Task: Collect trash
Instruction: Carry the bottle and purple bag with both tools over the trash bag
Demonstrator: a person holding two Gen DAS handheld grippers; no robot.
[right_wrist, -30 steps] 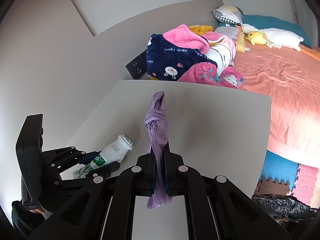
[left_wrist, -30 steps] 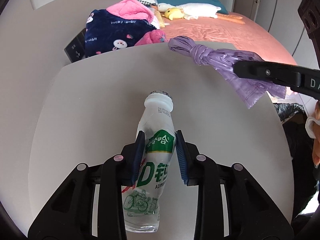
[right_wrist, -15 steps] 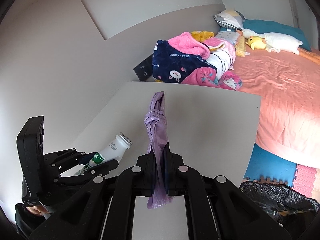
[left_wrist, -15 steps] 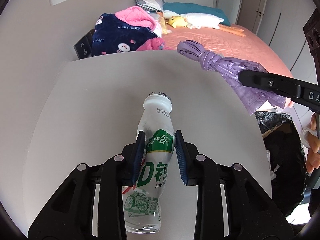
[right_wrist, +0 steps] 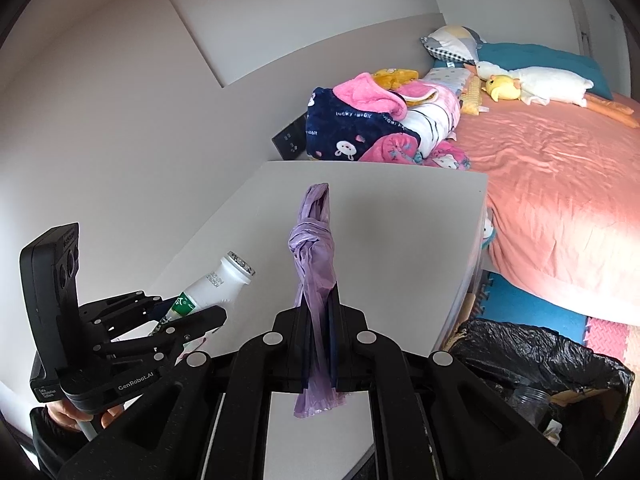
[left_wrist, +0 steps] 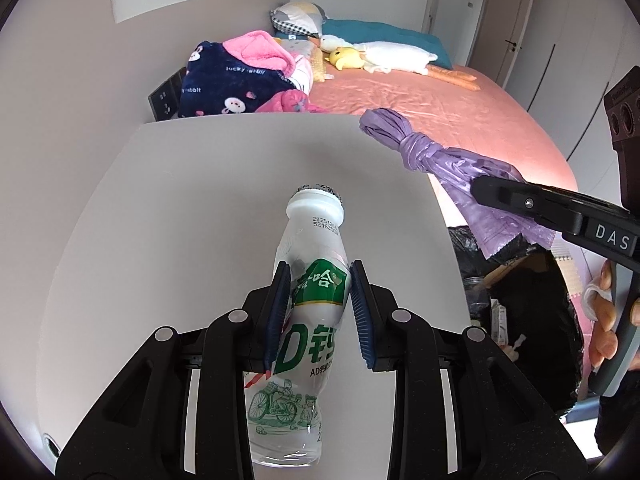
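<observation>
My left gripper (left_wrist: 318, 280) is shut on a white plastic drink bottle (left_wrist: 310, 268) with a green label, held above the white table (left_wrist: 192, 208), cap pointing away. It also shows in the right wrist view (right_wrist: 218, 284). My right gripper (right_wrist: 318, 300) is shut on a knotted purple plastic bag (right_wrist: 314, 252), which sticks out forward and hangs below the jaws. In the left wrist view the purple bag (left_wrist: 424, 152) hangs over the table's right edge. A bin lined with a black bag (right_wrist: 536, 356) stands on the floor right of the table.
A bed with a salmon sheet (right_wrist: 560, 168) lies beyond the table, with folded blankets (right_wrist: 360, 120), pillows and plush toys. A wall socket panel (right_wrist: 290, 138) sits behind the table. Blue and pink foam mats (right_wrist: 524, 308) cover the floor.
Both grippers have drawn back and lifted from the table while keeping their loads. The black bin has come into view at the right.
</observation>
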